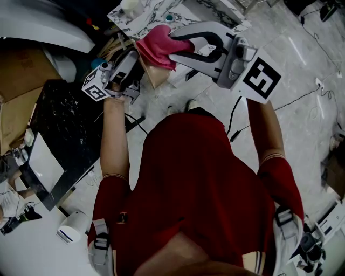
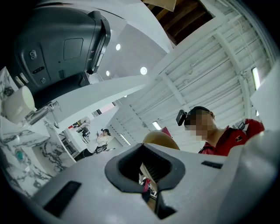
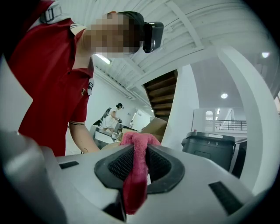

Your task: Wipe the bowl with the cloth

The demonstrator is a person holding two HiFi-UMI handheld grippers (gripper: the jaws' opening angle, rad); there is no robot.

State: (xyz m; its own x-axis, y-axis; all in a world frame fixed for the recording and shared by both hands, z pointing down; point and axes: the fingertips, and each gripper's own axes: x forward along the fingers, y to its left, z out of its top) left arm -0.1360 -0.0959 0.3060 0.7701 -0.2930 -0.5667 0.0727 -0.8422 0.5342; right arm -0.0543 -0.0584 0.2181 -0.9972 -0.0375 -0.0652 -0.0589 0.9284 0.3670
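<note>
In the head view my left gripper (image 1: 135,60) holds a tan bowl (image 1: 154,75) up in front of me, tilted on its side. In the left gripper view the jaws of the left gripper (image 2: 147,175) are shut on the bowl's thin rim, and the bowl's (image 2: 159,139) curve rises behind them. My right gripper (image 1: 182,44) is shut on a pink cloth (image 1: 158,47), which presses against the bowl's upper edge. In the right gripper view the cloth (image 3: 136,168) hangs pinched between the black pads of the right gripper (image 3: 136,162). The bowl's inside is hidden.
A marble-patterned counter (image 1: 153,15) lies ahead, with a white cup (image 2: 17,103) and a faucet (image 2: 41,113) on it. A dark bin (image 3: 210,146) stands nearby. A black table (image 1: 64,124) and a cardboard box (image 1: 21,70) are at my left. Cables (image 1: 302,97) cross the floor.
</note>
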